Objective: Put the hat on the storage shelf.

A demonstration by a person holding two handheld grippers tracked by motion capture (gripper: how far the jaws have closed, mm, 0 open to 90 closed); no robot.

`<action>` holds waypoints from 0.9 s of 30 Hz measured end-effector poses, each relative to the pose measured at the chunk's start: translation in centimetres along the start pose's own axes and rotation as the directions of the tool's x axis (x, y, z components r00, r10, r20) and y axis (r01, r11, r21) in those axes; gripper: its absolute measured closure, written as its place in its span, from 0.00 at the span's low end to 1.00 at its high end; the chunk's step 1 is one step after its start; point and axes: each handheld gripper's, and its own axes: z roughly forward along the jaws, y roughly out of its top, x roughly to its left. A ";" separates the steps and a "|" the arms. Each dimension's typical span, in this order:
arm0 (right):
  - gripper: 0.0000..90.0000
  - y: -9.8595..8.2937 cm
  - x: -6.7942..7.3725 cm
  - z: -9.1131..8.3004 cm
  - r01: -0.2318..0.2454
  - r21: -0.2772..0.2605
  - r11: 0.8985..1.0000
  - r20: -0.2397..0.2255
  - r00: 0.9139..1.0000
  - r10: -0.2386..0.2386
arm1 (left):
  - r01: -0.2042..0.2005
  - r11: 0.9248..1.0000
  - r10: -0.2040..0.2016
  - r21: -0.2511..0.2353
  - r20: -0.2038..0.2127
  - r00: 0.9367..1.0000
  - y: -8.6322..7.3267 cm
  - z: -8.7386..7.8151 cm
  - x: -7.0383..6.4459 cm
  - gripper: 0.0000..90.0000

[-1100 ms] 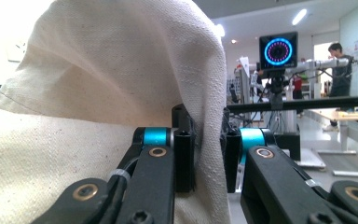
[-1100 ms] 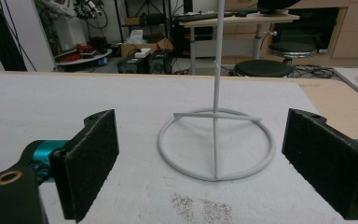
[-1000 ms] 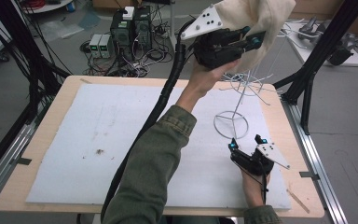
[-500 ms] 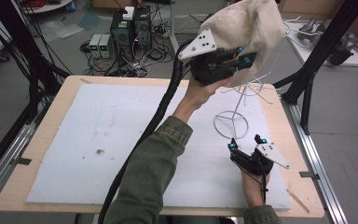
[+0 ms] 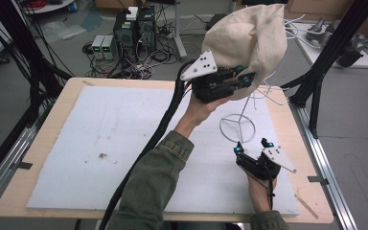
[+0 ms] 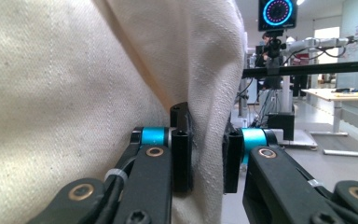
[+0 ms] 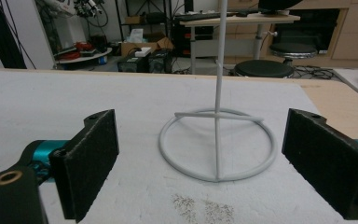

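Lifted higher since a second ago, the cream hat [image 5: 249,40] hangs upper right, pinched in your left gripper [image 5: 242,80] — lower it squarely onto the wire stand [image 5: 239,122], right gripper [image 5: 253,146] wide open, empty.

Even, soft indoor light; faint shadows, slight blur, backgrounds somewhat soft.

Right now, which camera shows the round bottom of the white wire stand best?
The right gripper view: the white wire stand's ring base lies whole and close on the white mat, between the open jaws. The high view shows the same ring smaller, from above. The left gripper view looks at cream cloth instead.
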 end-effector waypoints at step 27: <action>0.11 0.0 0.0 0.0 -0.003 0.007 1.000 0.001 1.000 0.003 | 0.056 0.995 -0.052 0.078 -0.051 0.997 -2.4 -1.0 0.0 0.55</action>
